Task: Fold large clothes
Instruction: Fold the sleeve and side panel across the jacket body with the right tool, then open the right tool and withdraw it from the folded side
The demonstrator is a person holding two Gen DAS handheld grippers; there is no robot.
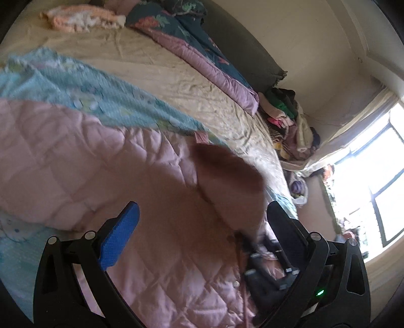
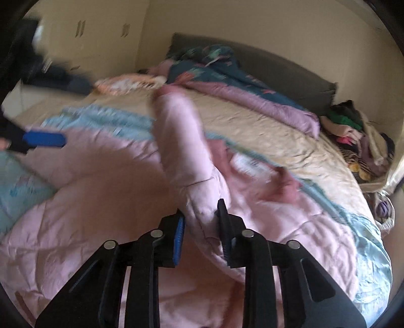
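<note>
A pink quilted jacket [image 1: 75, 156] is spread on a light blue blanket [image 1: 83, 85] over the bed. In the right wrist view one puffy pink sleeve [image 2: 181, 141] rises from the jacket and passes between my right gripper's [image 2: 200, 214] fingers, which are shut on it. My left gripper [image 1: 202, 205] is open wide just above the jacket's body, with nothing pinched between its fingers. Its blue pad [image 2: 44, 140] shows at the left edge of the right wrist view. Both views are blurred by motion.
The beige sheet [image 1: 181, 75] covers the far half of the bed. A dark floral duvet with mauve lining [image 2: 252, 96] lies along the grey headboard [image 2: 277, 65]. A peach cloth [image 1: 80, 19] sits near it. A heap of clothes [image 2: 353, 133] and a bright window [image 1: 378, 176] are at the right.
</note>
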